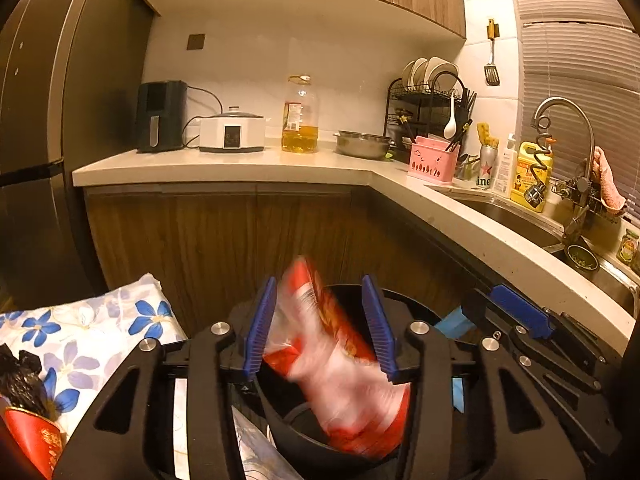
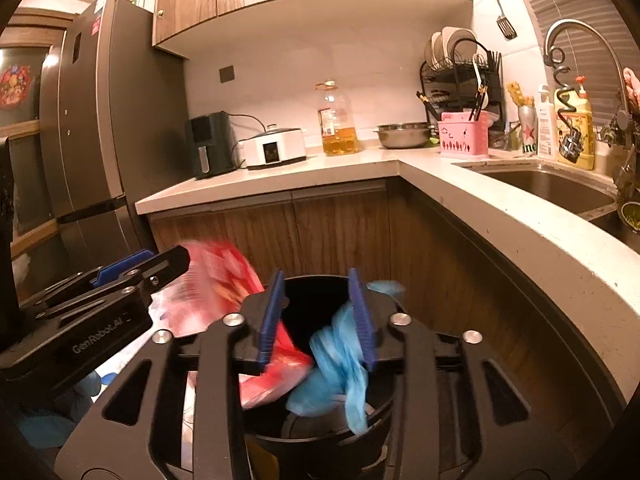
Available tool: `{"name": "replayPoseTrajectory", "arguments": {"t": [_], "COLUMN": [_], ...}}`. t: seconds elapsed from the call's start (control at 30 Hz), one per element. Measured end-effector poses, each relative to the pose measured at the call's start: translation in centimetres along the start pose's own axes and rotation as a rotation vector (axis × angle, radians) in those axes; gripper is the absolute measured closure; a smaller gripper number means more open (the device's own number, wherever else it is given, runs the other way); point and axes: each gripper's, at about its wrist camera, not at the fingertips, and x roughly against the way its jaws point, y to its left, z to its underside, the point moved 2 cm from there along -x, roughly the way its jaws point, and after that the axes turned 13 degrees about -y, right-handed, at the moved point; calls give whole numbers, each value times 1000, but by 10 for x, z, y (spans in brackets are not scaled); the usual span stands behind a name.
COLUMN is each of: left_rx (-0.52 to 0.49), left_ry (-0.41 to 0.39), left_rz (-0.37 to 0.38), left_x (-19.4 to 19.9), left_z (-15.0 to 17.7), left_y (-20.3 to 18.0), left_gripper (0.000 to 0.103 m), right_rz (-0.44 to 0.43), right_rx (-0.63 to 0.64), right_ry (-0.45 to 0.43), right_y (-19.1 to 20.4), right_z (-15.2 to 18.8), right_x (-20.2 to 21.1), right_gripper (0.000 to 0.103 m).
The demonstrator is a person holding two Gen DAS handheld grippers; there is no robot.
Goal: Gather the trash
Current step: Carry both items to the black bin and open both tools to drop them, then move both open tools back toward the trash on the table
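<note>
A: Where did things stand over the black bin [image 1: 304,436]?

B: The left gripper [image 1: 320,332] had its blue pads spread, with the red snack wrapper [image 1: 340,364] blurred between them and dropping toward the bin's mouth. The right gripper [image 2: 318,320] was parted too; the crumpled blue plastic [image 2: 340,364] hung off its right pad, half inside the bin.

A: What made the release go well?

B: I'd judge keeping both sets of jaws wide and centred over the opening, so nothing caught the rim. The blue piece looked liable to cling to the pad.

A: And room to move?

B: Tight on the right: the pale countertop [image 2: 520,232] edge curved close beside that gripper. On the left, a floral cloth [image 1: 92,332] sat just beside the bin. Straight back looked freest.
</note>
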Motion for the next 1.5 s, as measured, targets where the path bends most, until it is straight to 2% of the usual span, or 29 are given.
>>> {"name": "replayPoseTrajectory", "arguments": {"t": [0.1,0.2,0.3,0.47,0.57,0.73,1.07,1.5], "left_rx": [12,22,29,14,-6,-38,-8,-13], "left_ry": [-14,-21,-18,-1,8,10,15,-3], "left_rz": [-21,-47,-70,-103,-130,-185,-218,-305], "left_x": [2,5,11,24,37,61,110,174], "left_z": [-1,-2,1,8,13,18,22,34], "left_y": [6,12,17,24,27,35,47,64], "left_gripper": [36,27,18,15,7,6,6,6], "right_rz": [15,29,45,61,71,93,101,59], "right_rx": [-5,-14,-20,-2,10,32,42,45], "right_ry": [10,20,27,25,31,38,33,29], "right_y": [-4,-8,-9,-3,3,11,29,66], "right_z": [3,6,8,9,12,12,14,28], "right_x": [-1,0,5,18,29,46,92,146], "right_gripper": [63,58,50,34,26,22,19,19]}}
